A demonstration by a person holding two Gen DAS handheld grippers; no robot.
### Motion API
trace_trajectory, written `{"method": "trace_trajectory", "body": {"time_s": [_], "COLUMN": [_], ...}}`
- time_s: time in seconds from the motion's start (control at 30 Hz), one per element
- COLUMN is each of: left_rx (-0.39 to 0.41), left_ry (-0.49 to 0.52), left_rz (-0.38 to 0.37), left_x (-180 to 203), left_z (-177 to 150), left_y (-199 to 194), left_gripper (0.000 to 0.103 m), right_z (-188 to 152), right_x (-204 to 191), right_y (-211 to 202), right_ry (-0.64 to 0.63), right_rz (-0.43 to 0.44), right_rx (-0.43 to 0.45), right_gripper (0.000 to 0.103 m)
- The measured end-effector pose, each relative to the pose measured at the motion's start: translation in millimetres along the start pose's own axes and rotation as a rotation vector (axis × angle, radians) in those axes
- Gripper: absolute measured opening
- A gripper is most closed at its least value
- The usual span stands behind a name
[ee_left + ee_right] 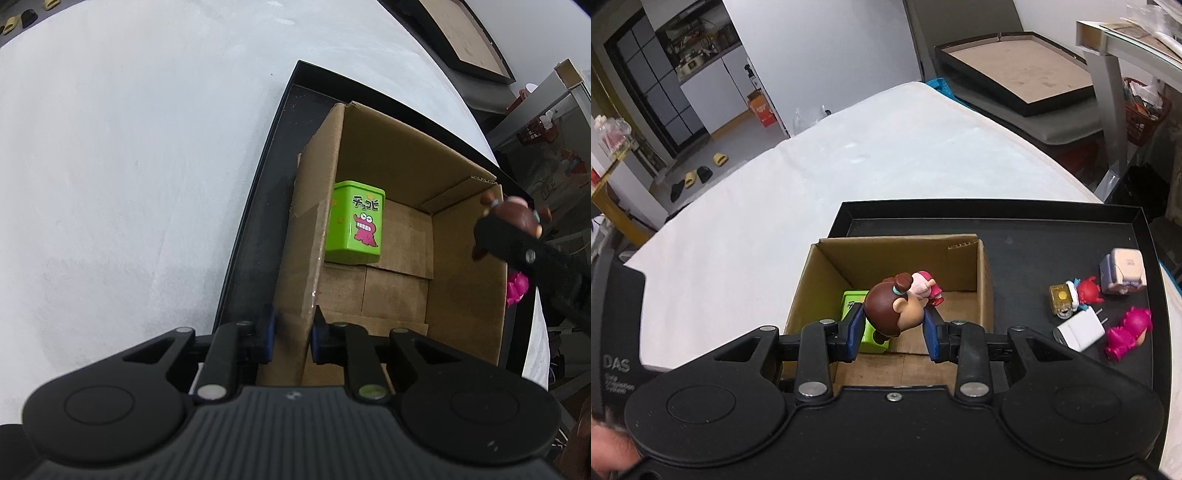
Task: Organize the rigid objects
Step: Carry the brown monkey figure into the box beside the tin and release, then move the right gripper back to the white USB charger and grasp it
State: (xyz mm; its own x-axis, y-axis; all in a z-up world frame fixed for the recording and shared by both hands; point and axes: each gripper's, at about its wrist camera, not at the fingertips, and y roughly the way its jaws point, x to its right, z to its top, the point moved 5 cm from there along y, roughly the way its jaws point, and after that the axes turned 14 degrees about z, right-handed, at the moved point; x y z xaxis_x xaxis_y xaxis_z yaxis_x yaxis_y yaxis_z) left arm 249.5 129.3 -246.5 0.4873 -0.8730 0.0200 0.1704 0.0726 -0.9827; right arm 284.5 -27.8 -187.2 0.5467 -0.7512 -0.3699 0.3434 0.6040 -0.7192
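— So where is the doll figure [894, 310] right now?

— Clamped by its brown-haired head in my right gripper [893, 328], pads pressing both sides, its pink body pointing to the far side. It hangs over the open cardboard box [982, 288], which stands in the black tray [1027, 210] on the white surface [849, 162].

— And your left gripper [291, 338]?

— Pinched nearly closed on the box's near left wall, one pad outside, one inside.

— Anything in the box?

— A green tin [356, 221] in its far left corner, below and left of the doll. The other toys lie in the tray to the right of the box, among them a magenta figure [1128, 332].
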Motion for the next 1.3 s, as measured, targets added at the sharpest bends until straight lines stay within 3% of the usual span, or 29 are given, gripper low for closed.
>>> {"method": "trace_trajectory", "body": {"time_s": [0.1,0.17,0.2,1.07,1.3], "left_rx": [0.0,0.001,0.002,0.001,0.009], "left_ry": [0.003,0.007,0.007,-0.013,0.007], "left_rz": [0.005,0.007,-0.001,0.068,0.134], "left_x": [2,3,3,7,9], "left_z": [0,0,0,-1,-1], "left_y": [-1,-1,-1,-4,-9], "left_gripper": [0.018,0.018,0.019,0.019,0.028], "right_z": [4,6,6,-25,-41], "right_x": [-2,0,1,56,83], "right_y": [1,2,2,-34,-41], "right_ry": [-0.018,-0.029,-0.033,0.12,0.169], "right_rz": [-0.012,-0.031,-0.038,-0.04,-0.04], "right_rx": [0.023,0.031,0.032,0.086,0.102], "right_gripper": [0.036,0.051,0.053,0.056,0.057]}}
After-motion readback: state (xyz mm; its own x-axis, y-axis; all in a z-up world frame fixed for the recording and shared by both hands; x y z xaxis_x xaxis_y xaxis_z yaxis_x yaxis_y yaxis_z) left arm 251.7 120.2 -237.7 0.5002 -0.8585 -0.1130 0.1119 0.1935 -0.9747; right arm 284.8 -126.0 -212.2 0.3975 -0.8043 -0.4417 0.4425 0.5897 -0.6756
